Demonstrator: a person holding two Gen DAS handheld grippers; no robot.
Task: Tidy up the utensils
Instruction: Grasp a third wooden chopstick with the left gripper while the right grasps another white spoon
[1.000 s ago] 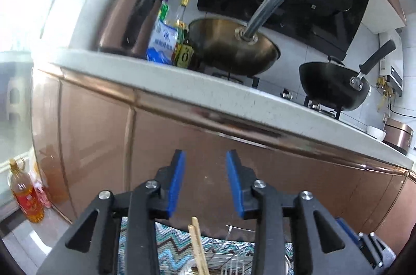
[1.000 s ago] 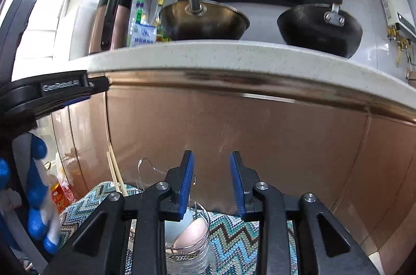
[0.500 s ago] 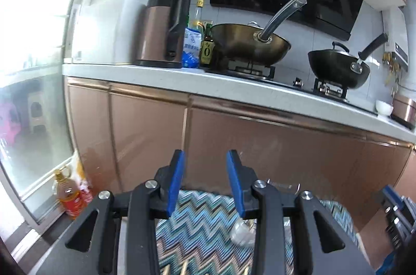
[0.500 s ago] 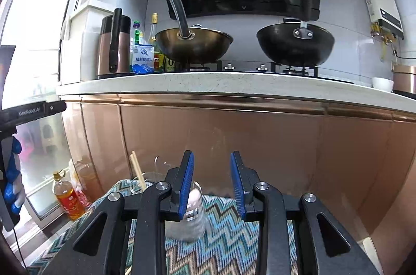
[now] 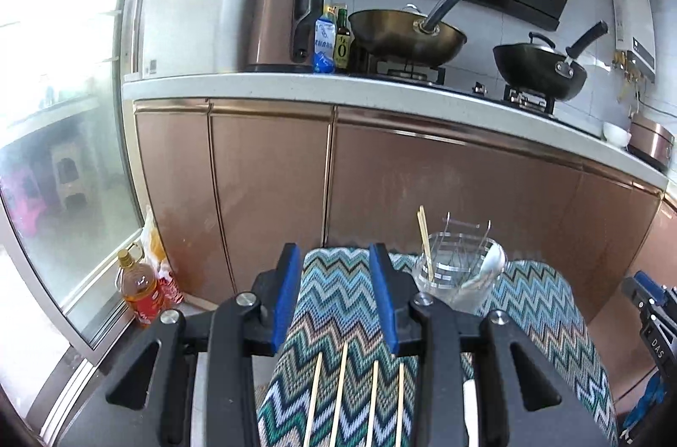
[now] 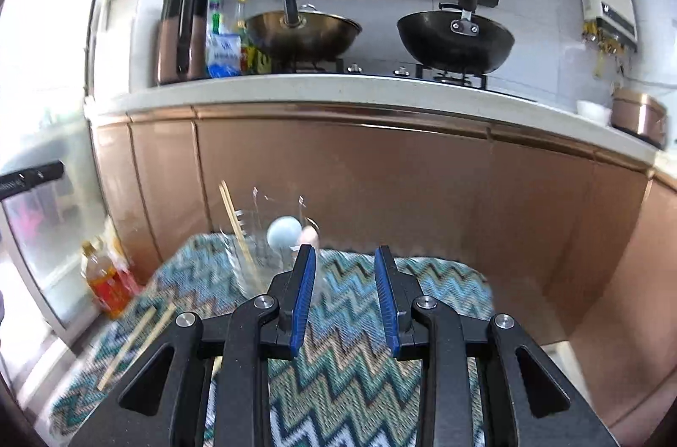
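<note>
Four loose chopsticks (image 5: 355, 392) lie side by side on the zigzag cloth (image 5: 537, 303) right under the left gripper (image 5: 336, 299), running roughly along its pointing line; their near ends are cut off by the frame edge and by the gripper body. Left gripper jaws stand apart with nothing between the blue pads, only cloth showing through the gap. Right gripper (image 6: 345, 299) reads the same: jaws apart, empty, hovering over the cloth. Clear holder (image 5: 459, 269) stands upright at the far end of the cloth, near the cabinet front (image 5: 271, 185); it already holds an upright pair of chopsticks (image 5: 424, 242) and what look like spoons (image 6: 284, 231), one pale blue bowl and one pinkish bowl seen from the right wrist view. That view also shows two more sticks (image 6: 135, 345) lying on the cloth's left side, blurred; whether they belong to the same four I cannot tell. Handling judgement: chopsticks are light, stiff, thin and smooth, so apt to roll or pivot in a pinch; best taken near mid-length, pads across the shaft, one or a pair at a time, then tipped upright over the holder. Holder looks light and transparent, likely to tip if bumped on the soft cloth. Hard to make out: holder's rim and wire insert through glare, a white object (image 5: 469, 404) behind the left gripper's right finger, and the cloth's near edge.
</note>
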